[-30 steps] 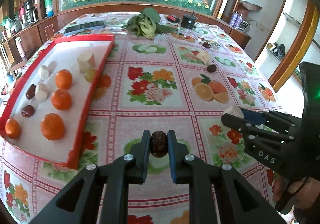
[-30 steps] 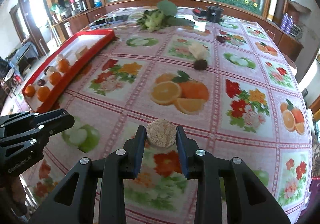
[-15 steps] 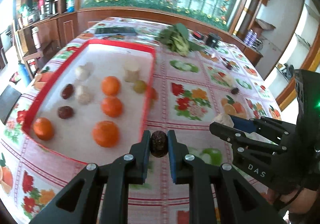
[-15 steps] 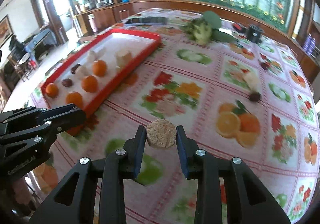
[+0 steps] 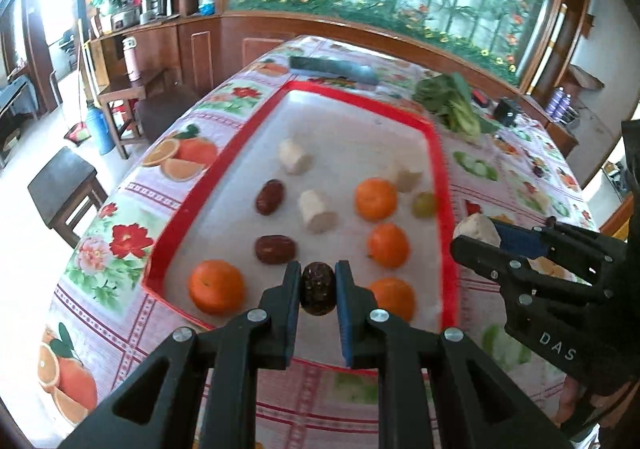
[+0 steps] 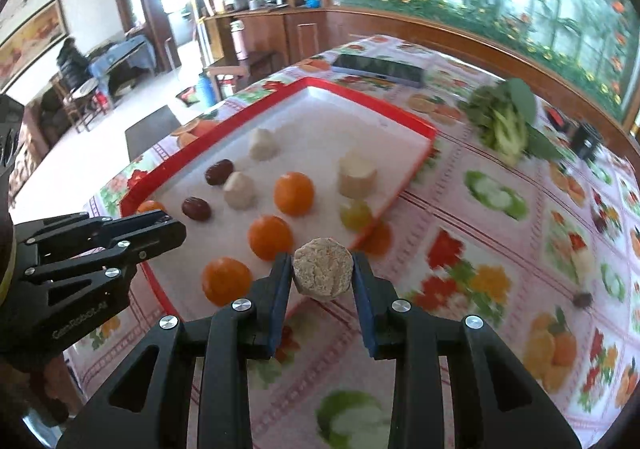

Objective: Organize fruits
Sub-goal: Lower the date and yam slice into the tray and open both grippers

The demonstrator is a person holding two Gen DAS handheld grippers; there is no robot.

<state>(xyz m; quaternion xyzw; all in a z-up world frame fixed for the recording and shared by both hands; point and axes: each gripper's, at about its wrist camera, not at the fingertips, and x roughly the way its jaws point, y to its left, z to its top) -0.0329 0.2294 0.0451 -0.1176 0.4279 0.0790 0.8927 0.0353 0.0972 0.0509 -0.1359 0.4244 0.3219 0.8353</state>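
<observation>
Fingers of the left gripper stand narrow, pads pressed on both sides of a dark date held above the near end of the red tray. Fingers of the right gripper are a little wider, clamped on a pale, rough-cut chunk that hangs over the tray's near right corner; in the left wrist view the same gripper shows at the tray's right rim with the chunk at its tip.

Inside the tray: four oranges, one at the near left corner and three in a file along the right side; two dates left of centre; three pale chunks toward the middle and far part; one small green fruit close against the right rim. Bare white floor lies in the far third of the tray and in the gap between the near-left orange and the right-hand file.

Beyond the tray's far rim lies a dark flat device; off its far right corner, leafy greens. To the right of the tray the flowered tablecloth is open, with one loose dark fruit well apart from the tray.
</observation>
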